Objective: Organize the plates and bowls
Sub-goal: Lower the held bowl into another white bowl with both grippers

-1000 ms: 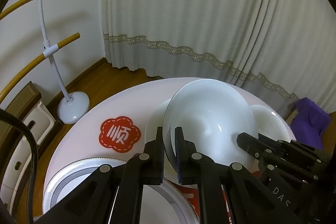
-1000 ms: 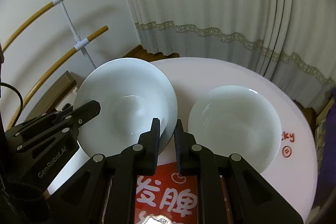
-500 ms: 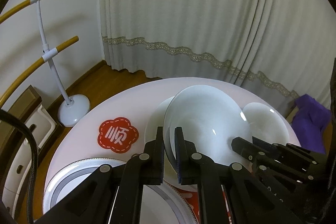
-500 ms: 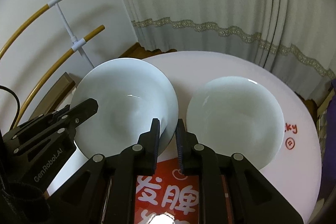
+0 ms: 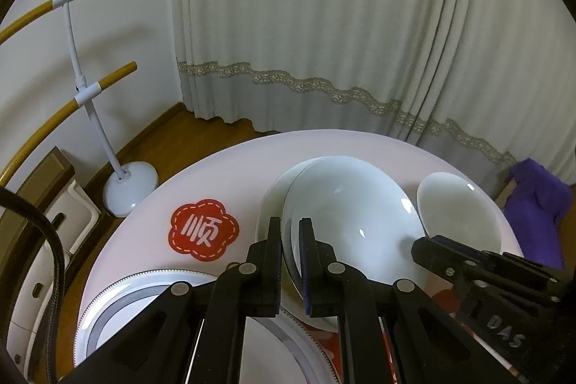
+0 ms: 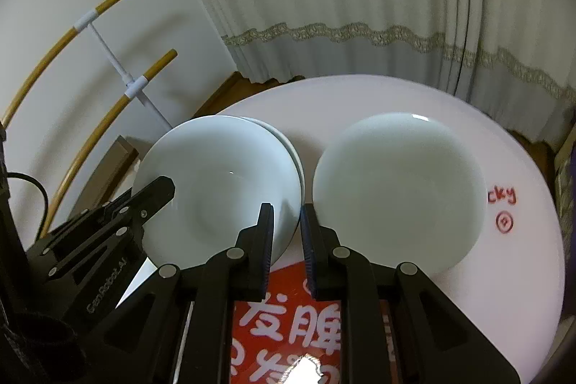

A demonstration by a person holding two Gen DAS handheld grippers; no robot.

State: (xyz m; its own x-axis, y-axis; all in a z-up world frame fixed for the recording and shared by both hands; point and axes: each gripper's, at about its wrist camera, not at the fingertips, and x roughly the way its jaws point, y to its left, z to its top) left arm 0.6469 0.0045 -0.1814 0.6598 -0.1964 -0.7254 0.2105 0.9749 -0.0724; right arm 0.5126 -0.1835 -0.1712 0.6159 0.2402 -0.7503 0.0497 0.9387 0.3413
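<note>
White glossy bowl (image 5: 345, 215) tilted over another, rim pinched by left gripper (image 5: 291, 261); right gripper (image 6: 287, 251) jaws slightly apart

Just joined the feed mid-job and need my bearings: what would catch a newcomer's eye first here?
A white bowl sits nested on a second bowl at the middle of the round white table. The left gripper pinches its near rim, and the right gripper straddles its right edge. A separate white bowl lies alone to the right, and a red flower-shaped sticker lies to the left.
</note>
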